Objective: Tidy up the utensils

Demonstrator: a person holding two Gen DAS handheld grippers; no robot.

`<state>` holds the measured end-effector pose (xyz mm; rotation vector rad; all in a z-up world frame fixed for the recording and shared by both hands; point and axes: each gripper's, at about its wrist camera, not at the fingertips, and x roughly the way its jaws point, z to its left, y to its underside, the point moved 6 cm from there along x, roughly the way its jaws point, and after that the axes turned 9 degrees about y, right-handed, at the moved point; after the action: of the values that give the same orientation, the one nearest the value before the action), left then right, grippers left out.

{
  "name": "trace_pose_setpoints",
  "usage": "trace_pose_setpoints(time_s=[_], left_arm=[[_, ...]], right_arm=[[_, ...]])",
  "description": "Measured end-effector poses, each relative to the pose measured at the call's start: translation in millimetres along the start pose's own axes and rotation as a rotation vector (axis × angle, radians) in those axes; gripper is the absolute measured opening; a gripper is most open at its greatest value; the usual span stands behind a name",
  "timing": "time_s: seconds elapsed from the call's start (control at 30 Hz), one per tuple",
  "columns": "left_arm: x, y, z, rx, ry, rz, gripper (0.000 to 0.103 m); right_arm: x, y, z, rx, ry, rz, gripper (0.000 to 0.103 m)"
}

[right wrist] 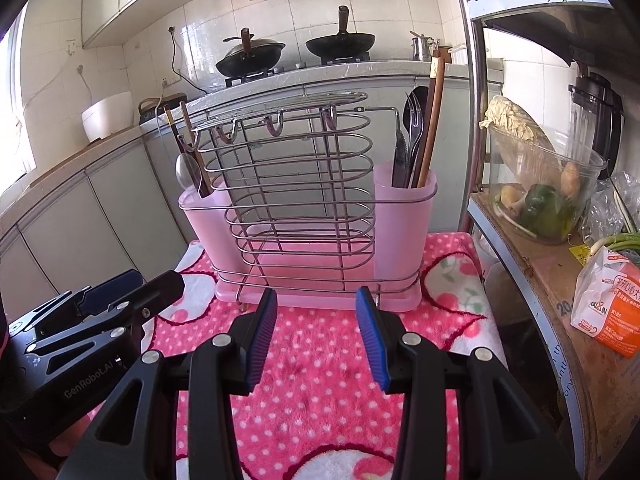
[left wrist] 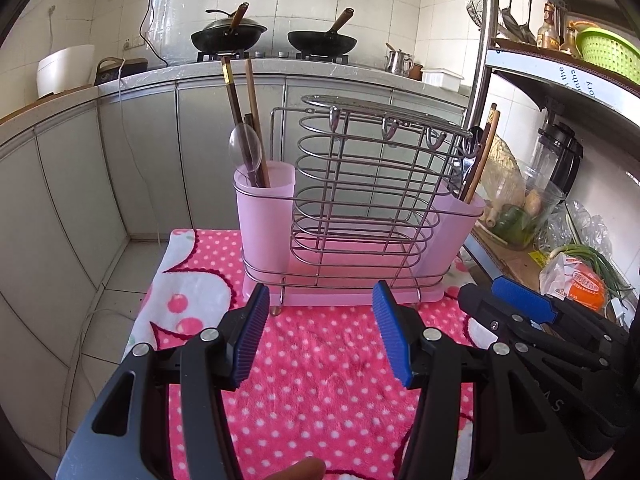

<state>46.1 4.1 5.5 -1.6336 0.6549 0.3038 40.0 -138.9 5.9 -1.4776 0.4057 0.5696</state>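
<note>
Both grippers hover over the pink dotted towel (right wrist: pixel 320 392), jaws apart and empty: left gripper (left wrist: pixel 320 336), right gripper (right wrist: pixel 316 336). The utensil rack (right wrist: pixel 296 184) stands just ahead; its left cup (left wrist: pixel 264 208) holds chopsticks and a spoon, its right cup (right wrist: pixel 404 216) cutlery, possibly a fork. Risks: the soft towel could let the rack tip if nudged, and tall chopsticks could lever out when brushed.

Wire utensil rack (right wrist: pixel 296 184) upright on towel, utensils (right wrist: pixel 416 140) standing in pink cups (right wrist: pixel 404 216)
</note>
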Motion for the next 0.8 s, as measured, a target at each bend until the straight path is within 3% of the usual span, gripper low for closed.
trace_pose_setpoints(time_s=[0.8], left_arm=[[-0.5, 1.7, 1.0, 0.001, -0.003, -0.001, 0.054]], right_arm=[[0.6, 1.9, 2.8, -0.004, 0.000, 0.004, 0.040]])
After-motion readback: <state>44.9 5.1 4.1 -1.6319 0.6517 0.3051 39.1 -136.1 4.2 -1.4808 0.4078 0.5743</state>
